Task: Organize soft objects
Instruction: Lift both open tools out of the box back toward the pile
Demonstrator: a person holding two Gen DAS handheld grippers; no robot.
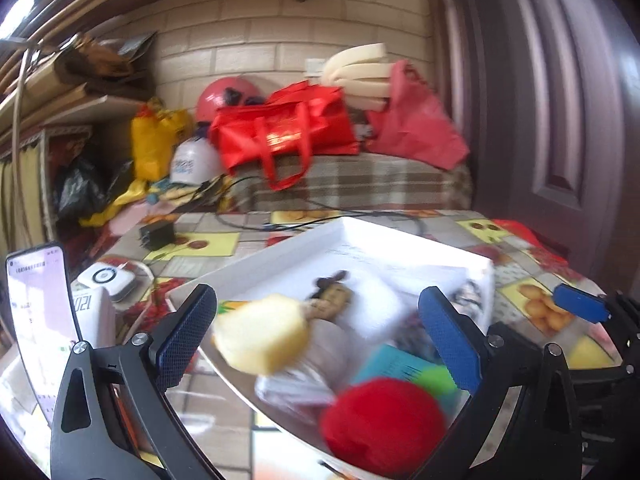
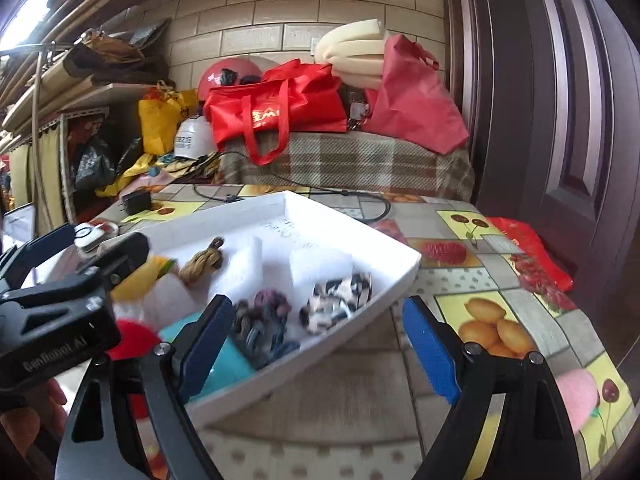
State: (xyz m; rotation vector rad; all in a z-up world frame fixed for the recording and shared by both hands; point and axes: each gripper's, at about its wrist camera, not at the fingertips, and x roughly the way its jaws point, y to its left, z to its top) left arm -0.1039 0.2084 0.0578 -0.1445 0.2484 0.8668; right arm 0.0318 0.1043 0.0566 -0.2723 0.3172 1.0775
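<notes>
Mostly done: white tray (image 2: 360, 240) at frame centre already holds yarn skeins, foam blocks, a red ball (image 1: 384, 424), a teal item and a blurred yellow piece (image 1: 260, 338). One pink soft thing (image 2: 578, 402) is left on the table (image 2: 500, 280), lower right. Left gripper (image 1: 328, 336) and right gripper (image 2: 316, 344) both gape wide, holding nothing.

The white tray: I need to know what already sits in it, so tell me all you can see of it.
The white tray is shallow, rectangular, with low walls, seemingly foam or card. It rests corner-on on the fruit-print tablecloth. Inside lie white foam blocks, a tan yarn bundle, a purple-grey scrunchie, a black-and-white scrunchie and a red pompom.
</notes>
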